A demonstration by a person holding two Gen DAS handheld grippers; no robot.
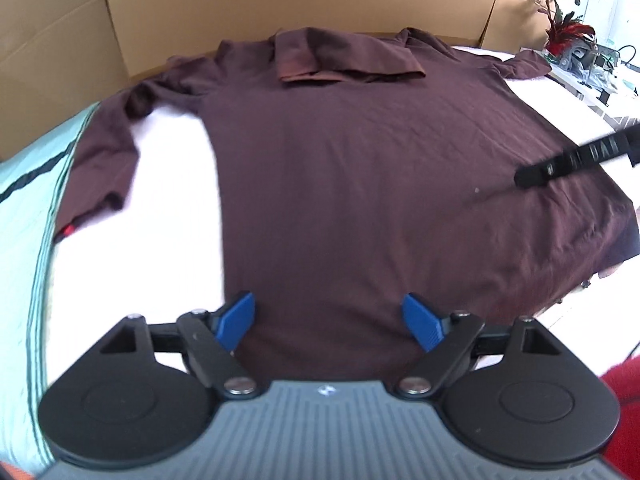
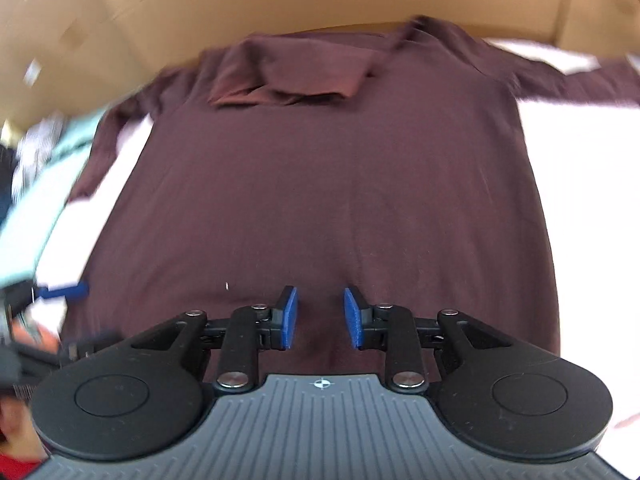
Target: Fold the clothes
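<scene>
Basically flat: maroon shirt (image 1: 360, 184) fills centre frame on the white surface (image 1: 176, 216), collar (image 1: 344, 60) at top, left sleeve (image 1: 108, 168) crumpled. Left gripper (image 1: 328, 322) gapes wide, empty; right gripper (image 2: 321, 318) half-closed, pinching nothing. Best straighten that sleeve, then grab hem corners evenly.

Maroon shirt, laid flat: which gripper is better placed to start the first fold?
Probably the left gripper: its jaws are wide open at the maroon shirt's near-left hem corner. The right gripper, jaws narrow with nothing between them, hangs over mid-hem, away from any corner.
</scene>
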